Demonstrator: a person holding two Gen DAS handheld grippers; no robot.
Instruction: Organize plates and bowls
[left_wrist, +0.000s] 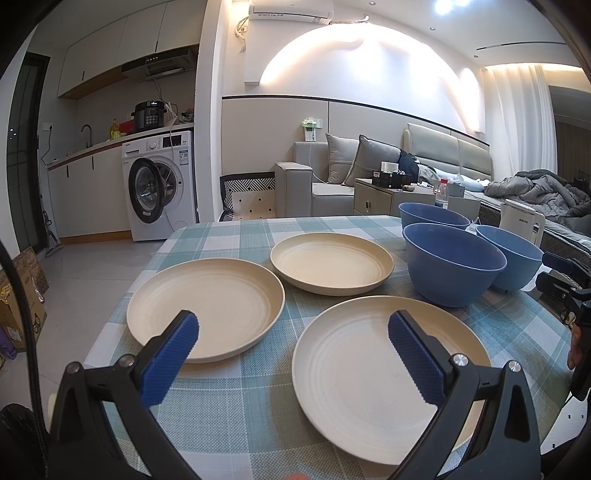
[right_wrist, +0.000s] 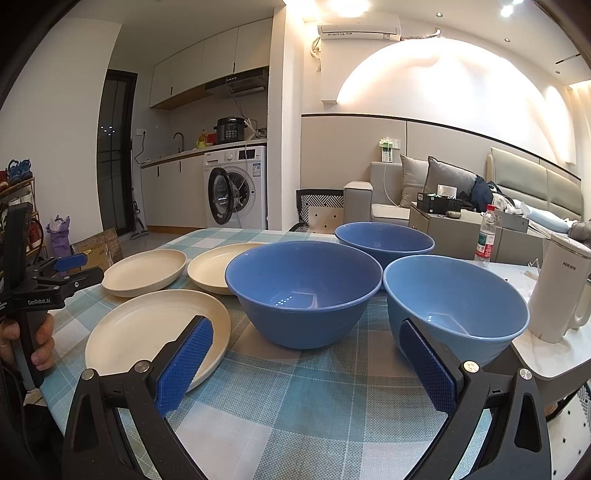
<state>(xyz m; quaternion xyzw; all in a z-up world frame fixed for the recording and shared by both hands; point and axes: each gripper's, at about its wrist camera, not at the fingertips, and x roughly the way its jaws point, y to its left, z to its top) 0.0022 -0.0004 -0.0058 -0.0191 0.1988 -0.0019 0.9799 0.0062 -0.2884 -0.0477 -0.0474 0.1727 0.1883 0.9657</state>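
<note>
Three cream plates lie apart on the checked tablecloth: a left plate (left_wrist: 205, 306), a far plate (left_wrist: 331, 264) and a near plate (left_wrist: 373, 373). Three blue bowls stand upright to their right: a middle bowl (left_wrist: 453, 264), a far bowl (left_wrist: 432, 214) and a right bowl (left_wrist: 511, 258). My left gripper (left_wrist: 293, 332) is open and empty, above the gap between the left and near plates. My right gripper (right_wrist: 306, 339) is open and empty, in front of the middle bowl (right_wrist: 303, 291) and the right bowl (right_wrist: 456, 306).
A white electric kettle (right_wrist: 559, 291) stands on a marble side table (right_wrist: 546, 354) right of the bowls. A water bottle (right_wrist: 484, 240) stands behind. The tablecloth (right_wrist: 295, 406) runs to the near edge. Sofa and washing machine lie beyond.
</note>
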